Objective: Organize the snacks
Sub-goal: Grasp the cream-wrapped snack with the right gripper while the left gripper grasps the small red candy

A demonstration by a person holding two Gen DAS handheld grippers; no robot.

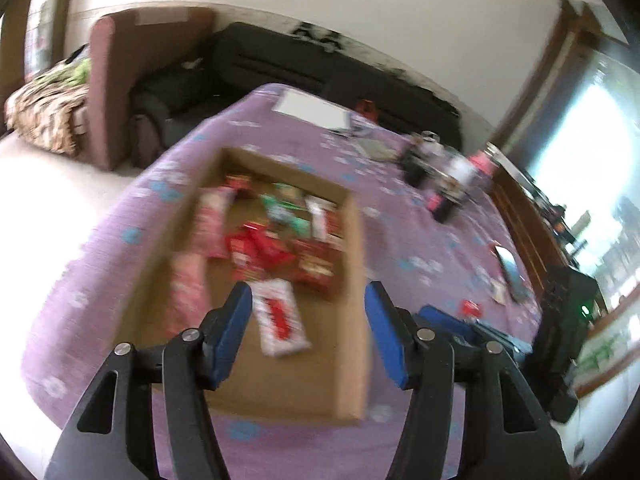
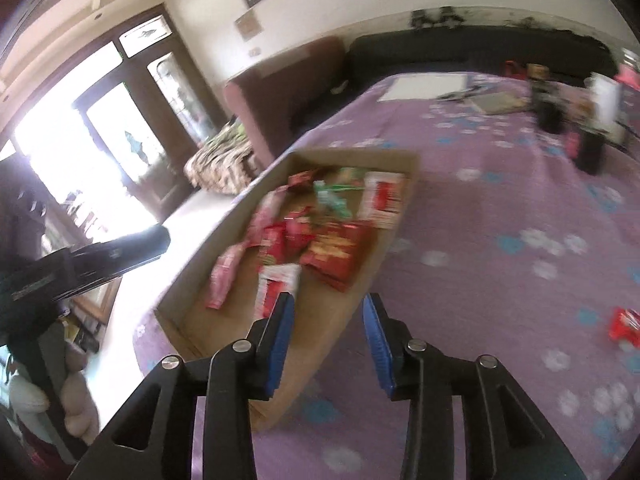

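Hovering left gripper and right gripper, fingers apart, empty, above snack box.

No legible text anywhere. Snack packets in cardboard box too blurred; printing unreadable. Wall frames, bottles likewise unreadable.

Your left tongs hang spread above the cardboard box, whose near floor lies bare. Packets crowd its far half. Beside your right tongs, open purple surface runs to dark bottles and one red packet.
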